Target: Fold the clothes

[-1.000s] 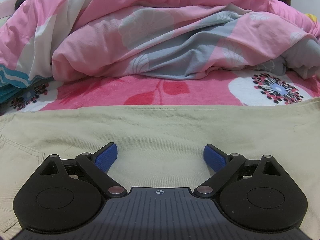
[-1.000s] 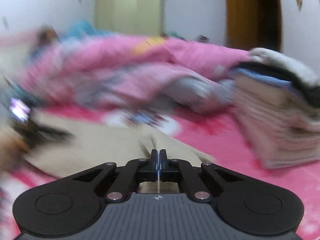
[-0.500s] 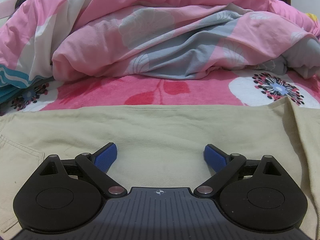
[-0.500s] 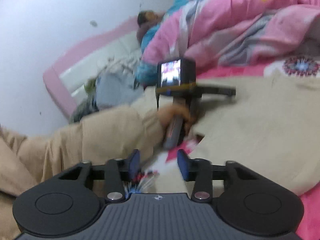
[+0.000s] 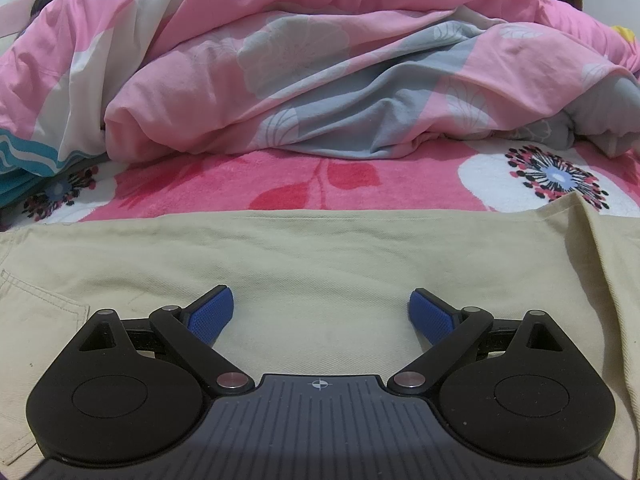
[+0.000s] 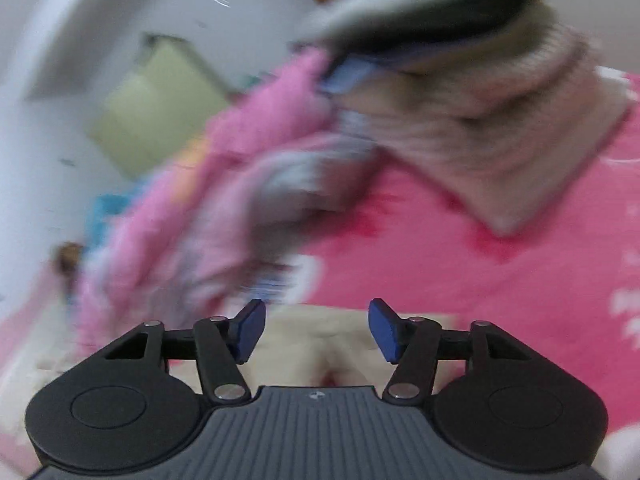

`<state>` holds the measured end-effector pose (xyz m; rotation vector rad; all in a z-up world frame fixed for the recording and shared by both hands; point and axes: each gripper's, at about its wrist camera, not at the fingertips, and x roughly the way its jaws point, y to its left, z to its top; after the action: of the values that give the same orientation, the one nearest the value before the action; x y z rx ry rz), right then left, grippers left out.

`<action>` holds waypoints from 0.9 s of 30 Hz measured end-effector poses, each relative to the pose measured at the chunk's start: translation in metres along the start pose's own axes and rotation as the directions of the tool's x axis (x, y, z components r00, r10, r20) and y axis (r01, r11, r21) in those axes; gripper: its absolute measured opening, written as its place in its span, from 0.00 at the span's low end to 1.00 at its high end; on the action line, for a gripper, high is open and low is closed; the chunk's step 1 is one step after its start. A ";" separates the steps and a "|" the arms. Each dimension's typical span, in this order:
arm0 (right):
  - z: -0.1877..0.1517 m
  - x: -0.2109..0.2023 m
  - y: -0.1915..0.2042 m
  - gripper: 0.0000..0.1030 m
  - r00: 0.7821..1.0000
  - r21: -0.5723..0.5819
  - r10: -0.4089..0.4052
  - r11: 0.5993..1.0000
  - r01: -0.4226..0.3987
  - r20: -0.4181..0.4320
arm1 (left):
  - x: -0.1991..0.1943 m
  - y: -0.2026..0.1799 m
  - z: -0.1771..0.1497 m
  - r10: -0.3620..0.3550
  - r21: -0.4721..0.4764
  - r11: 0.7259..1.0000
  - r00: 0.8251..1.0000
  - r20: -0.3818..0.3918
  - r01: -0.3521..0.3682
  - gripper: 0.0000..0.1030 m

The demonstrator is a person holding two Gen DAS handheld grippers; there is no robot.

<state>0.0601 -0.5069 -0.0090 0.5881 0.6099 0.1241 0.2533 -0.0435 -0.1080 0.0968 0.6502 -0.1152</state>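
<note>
Beige trousers [image 5: 320, 256] lie flat across the pink flowered bed sheet [image 5: 320, 180], with a folded-over layer at the right edge [image 5: 600, 264] and a pocket seam at the left. My left gripper [image 5: 320, 314] rests low over the cloth, wide open, nothing between its blue pads [image 5: 214, 312]. In the blurred right wrist view, my right gripper [image 6: 316, 330] is open above a beige piece of the trousers [image 6: 320, 344], holding nothing.
A bunched pink and grey duvet [image 5: 320, 72] fills the bed behind the trousers. A stack of folded clothes [image 6: 480, 120], knitted cream below and dark on top, sits on the sheet ahead of the right gripper. A pale cupboard [image 6: 160, 104] stands by the wall.
The right gripper opened, let go of the trouser cloth, and swung quickly from facing the left hand back toward the folded stack. A trouser layer now lies folded over at right. The left gripper stayed still.
</note>
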 end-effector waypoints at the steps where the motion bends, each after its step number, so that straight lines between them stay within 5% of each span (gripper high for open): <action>1: 0.004 0.007 -0.007 0.52 0.999 0.000 -0.039 0.999 0.039 -0.021 | 0.000 0.000 0.000 0.000 0.000 1.000 1.000 -0.001 0.000 0.94; 8: 0.028 0.050 -0.053 0.31 0.944 -0.036 -0.298 0.955 0.296 -0.141 | 0.001 0.000 0.002 0.004 -0.001 1.000 1.000 -0.006 -0.004 0.96; 10: 0.032 0.050 -0.042 0.24 0.939 -0.108 -0.329 0.942 0.319 -0.098 | 0.001 0.000 0.002 0.005 -0.001 1.000 1.000 -0.006 -0.005 0.96; 11: 0.034 0.050 -0.036 0.12 0.936 -0.144 -0.343 0.933 0.330 -0.075 | 0.001 0.000 0.002 0.006 -0.001 1.000 1.000 -0.006 -0.006 0.96; 16: 0.045 0.050 -0.009 0.08 0.916 -0.312 -0.399 0.865 0.392 0.044 | 0.001 0.001 0.002 0.005 0.001 1.000 1.000 -0.006 -0.005 0.96; 19: 0.063 0.055 0.014 0.08 0.880 -0.423 -0.443 0.774 0.471 0.170 | 0.001 0.001 0.002 0.007 0.002 1.000 1.000 -0.007 -0.007 0.96; 27: 0.070 0.117 0.052 0.06 0.769 -0.690 -0.496 0.387 0.612 0.404 | 0.001 0.001 0.002 0.007 0.000 1.000 1.000 -0.006 -0.007 0.96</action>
<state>0.1984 -0.4645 0.0073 -0.5344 0.5222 -0.2913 0.2553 -0.0429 -0.1068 0.0994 0.6556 -0.1083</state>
